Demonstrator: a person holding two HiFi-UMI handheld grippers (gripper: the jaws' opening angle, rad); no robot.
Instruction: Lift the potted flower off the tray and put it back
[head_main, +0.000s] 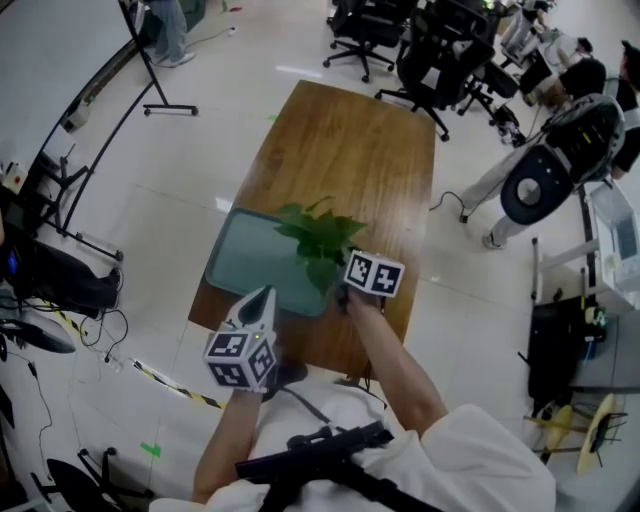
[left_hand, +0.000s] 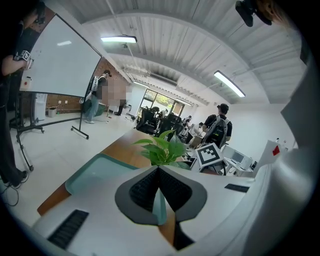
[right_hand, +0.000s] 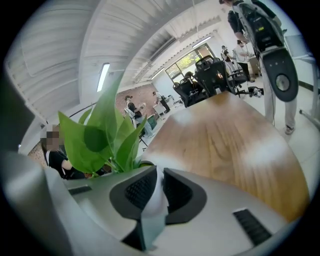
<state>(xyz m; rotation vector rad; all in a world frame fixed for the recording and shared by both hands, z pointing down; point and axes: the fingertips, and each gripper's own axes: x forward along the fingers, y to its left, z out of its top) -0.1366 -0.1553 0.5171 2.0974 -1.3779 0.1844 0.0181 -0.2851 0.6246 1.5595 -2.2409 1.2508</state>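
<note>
The potted flower (head_main: 320, 238) has broad green leaves and stands over the right edge of the teal tray (head_main: 250, 262) on the wooden table (head_main: 350, 150). My right gripper (head_main: 340, 292) reaches in from the near right. In the right gripper view the right gripper (right_hand: 154, 186) is shut on the white rim of the pot (right_hand: 155, 197), with the leaves (right_hand: 100, 142) just left of the jaws. From the head view the leaves hide the pot, so I cannot tell whether it rests on the tray. My left gripper (head_main: 264, 297) hangs by the tray's near edge, and the left gripper (left_hand: 159, 171) is shut on nothing.
Black office chairs (head_main: 430, 45) crowd the table's far end. A white robot (head_main: 545, 175) stands to the right of the table. A whiteboard stand (head_main: 150, 70) and cables (head_main: 60, 320) are on the floor to the left. People stand in the distance.
</note>
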